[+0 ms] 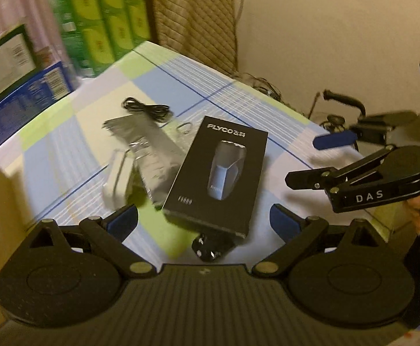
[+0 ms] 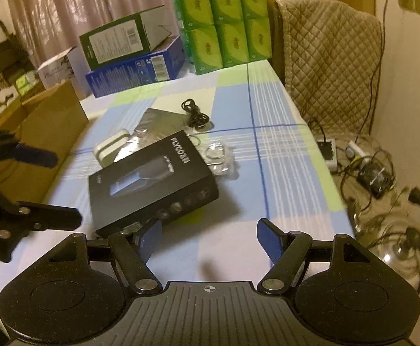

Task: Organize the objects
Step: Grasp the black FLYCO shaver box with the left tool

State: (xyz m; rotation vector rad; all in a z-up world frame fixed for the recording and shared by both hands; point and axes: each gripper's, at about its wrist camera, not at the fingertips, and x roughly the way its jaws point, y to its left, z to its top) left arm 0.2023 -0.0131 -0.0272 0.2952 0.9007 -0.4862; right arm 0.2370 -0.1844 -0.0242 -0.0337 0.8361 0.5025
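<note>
Your left gripper (image 1: 204, 219) and right gripper (image 2: 210, 239) both gape empty, so lifting the black shaver box (image 1: 215, 173) carelessly could scatter the clutter beneath.

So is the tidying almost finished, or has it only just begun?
Only just begun. Nothing looks put away: the black Flyco shaver box, coiled black cable, white plastic tray and clear crinkly bag lie scattered on the checked tablecloth. Both the left gripper and right gripper are open and empty.
</note>
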